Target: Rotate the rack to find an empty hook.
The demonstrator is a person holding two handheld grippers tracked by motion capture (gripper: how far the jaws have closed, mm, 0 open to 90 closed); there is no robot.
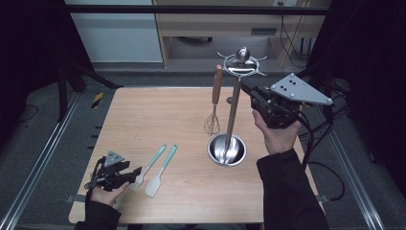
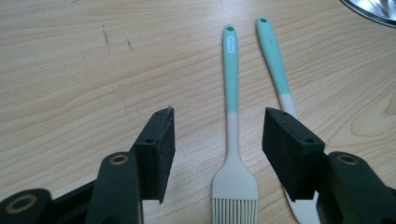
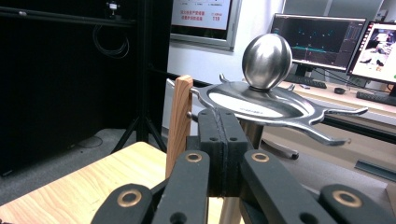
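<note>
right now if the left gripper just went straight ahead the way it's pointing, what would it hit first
Probably the silicone brush: it lies between the open jaws of the left gripper, its bristle end nearest. The spatula lies just beside it, near one jaw.

High view overhead; tong cameras close, low.

Black tongs (image 1: 136,171) with brass rivets, grey 3-cornered plates, black sleeves (image 1: 287,191).

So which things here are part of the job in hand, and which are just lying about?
Part of the job:
- teal-handled silicone basting brush, between the open left tongs
- steel utensil stand with hooks, by the shut right tongs
- wooden-handled wire whisk, hanging there

Lying about:
- teal-handled silicone spatula
- monitors behind
</note>
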